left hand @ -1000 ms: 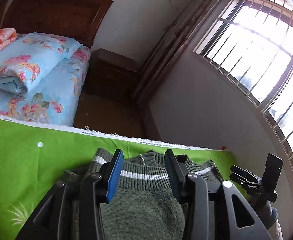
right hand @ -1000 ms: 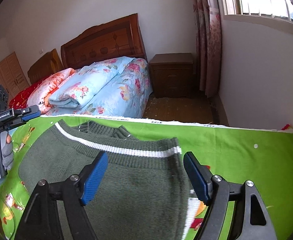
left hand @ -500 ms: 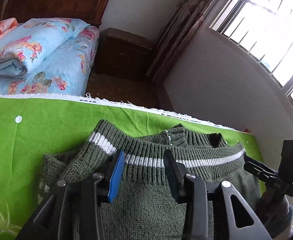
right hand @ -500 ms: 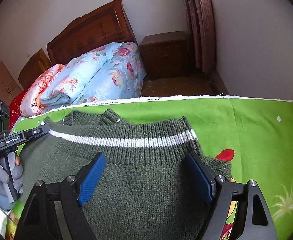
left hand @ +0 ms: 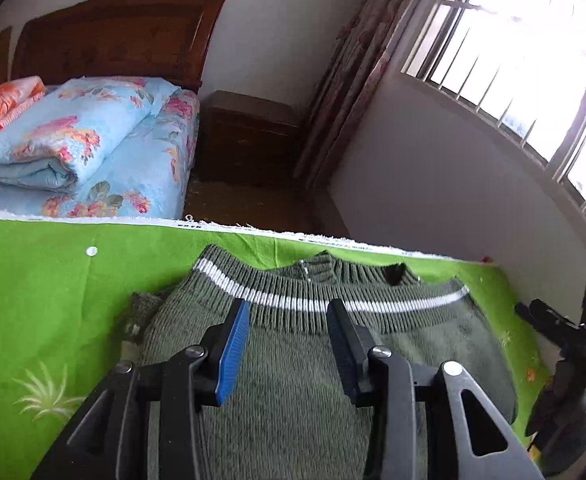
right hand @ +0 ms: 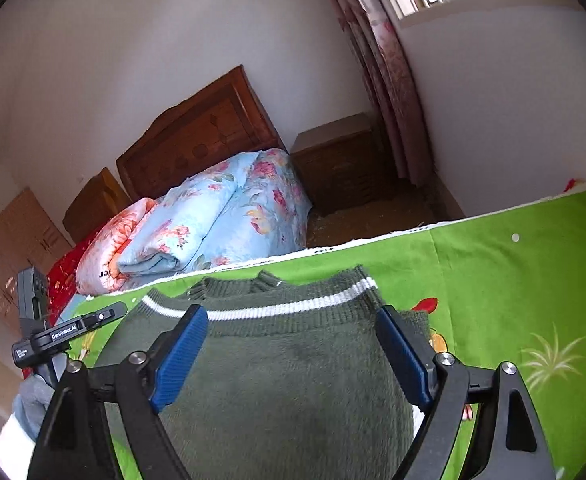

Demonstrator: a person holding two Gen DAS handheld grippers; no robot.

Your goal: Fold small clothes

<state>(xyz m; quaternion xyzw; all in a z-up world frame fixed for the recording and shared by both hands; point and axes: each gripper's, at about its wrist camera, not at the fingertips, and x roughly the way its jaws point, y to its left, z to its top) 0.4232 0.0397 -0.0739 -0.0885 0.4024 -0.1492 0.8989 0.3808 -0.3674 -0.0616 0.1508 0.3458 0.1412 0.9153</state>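
A dark green sweater (left hand: 293,380) lies flat on the green printed cloth (left hand: 53,280) covering the desk. Its ribbed hem with the white stripe (right hand: 277,311) points toward the far edge, facing the bed (right hand: 229,216), and that stripe runs crosswise from left to right. The left claw (left hand: 288,344) hovers over the sweater, partly spread, gripping nothing. The right claw (right hand: 293,354) stands spread wider above the knit, also released.
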